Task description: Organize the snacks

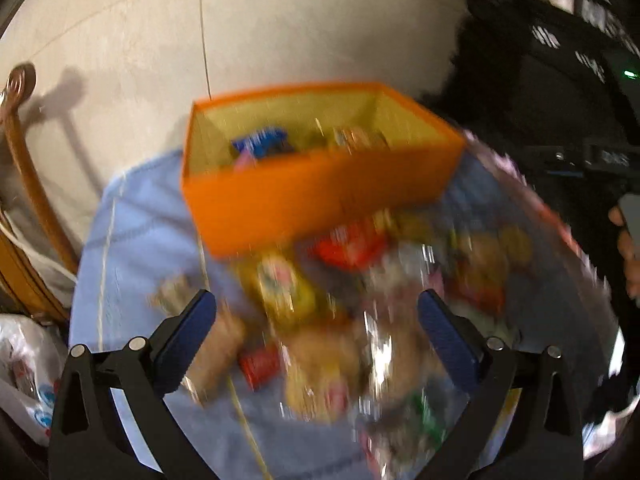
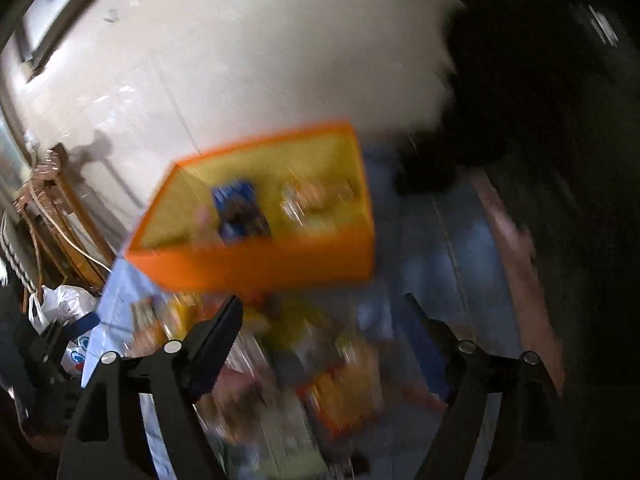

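An orange box [image 1: 312,196] with a yellow lining stands on a light blue cloth [image 1: 136,240]; inside it lie a blue packet [image 1: 260,142] and another wrapped snack [image 1: 356,136]. In front of it spreads a blurred heap of snack packets [image 1: 340,312]. My left gripper [image 1: 316,320] hangs open above that heap, nothing between its blue pads. The right wrist view shows the same orange box [image 2: 260,264], the blue packet [image 2: 240,208] and the heap of snacks [image 2: 320,364]. My right gripper [image 2: 324,312] is open over the heap, jaws holding nothing.
A pale wall rises behind the box. A wooden chair frame [image 1: 24,184] and a white plastic bag [image 1: 28,376] sit at the left. Dark equipment [image 1: 560,60] fills the right side, where a person's hand [image 1: 628,248] shows at the edge.
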### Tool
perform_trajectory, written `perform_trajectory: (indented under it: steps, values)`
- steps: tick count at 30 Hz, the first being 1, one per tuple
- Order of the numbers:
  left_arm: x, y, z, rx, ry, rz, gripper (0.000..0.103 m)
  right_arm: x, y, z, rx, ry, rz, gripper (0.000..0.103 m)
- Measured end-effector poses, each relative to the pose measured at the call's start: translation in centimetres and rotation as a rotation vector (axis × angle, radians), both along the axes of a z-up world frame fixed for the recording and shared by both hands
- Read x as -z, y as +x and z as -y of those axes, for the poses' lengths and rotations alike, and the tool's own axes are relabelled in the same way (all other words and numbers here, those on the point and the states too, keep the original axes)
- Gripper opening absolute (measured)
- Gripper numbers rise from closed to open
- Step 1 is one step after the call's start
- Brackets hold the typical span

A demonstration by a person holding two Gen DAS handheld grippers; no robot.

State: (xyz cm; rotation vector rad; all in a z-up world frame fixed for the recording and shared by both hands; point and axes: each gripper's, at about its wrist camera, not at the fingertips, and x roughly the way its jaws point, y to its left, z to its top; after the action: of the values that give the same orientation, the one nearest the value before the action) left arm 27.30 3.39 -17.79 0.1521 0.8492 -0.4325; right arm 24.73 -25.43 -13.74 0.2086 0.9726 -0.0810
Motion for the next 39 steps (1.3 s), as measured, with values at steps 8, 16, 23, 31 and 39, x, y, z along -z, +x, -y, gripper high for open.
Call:
perform_trajectory:
  steps: [8, 16, 23, 31, 39]
  values:
    - [5.7, -2.1, -0.4, -0.093, 0.024, -0.062, 0.098, 6.3, -0.9, -0.4, 0.026, -0.046, -0.103, 0.081]
    - [7.5, -0.6, -0.9, -0.149, -0.015, -0.089, 0.099, 10.4, 3.0, -1.0, -0.014, -0.124, -0.181, 0.079]
    - [7.8, -0.1, -1.1, -0.097, -0.083, -0.081, 0.054, 13.0, 2.8, -0.3, 0.011, -0.031, -0.251, 0.057]
    - [6.8, -1.8, -1.7, -0.063, -0.149, -0.092, 0.049, 10.4, 1.0, -0.1, -0.015, -0.047, -0.185, 0.000]
    - [3.5, -4.0, -1.9, -0.012, -0.209, -0.064, 0.049, 7.9, -0.9, -0.5, -0.020, -0.002, -0.117, 0.000]
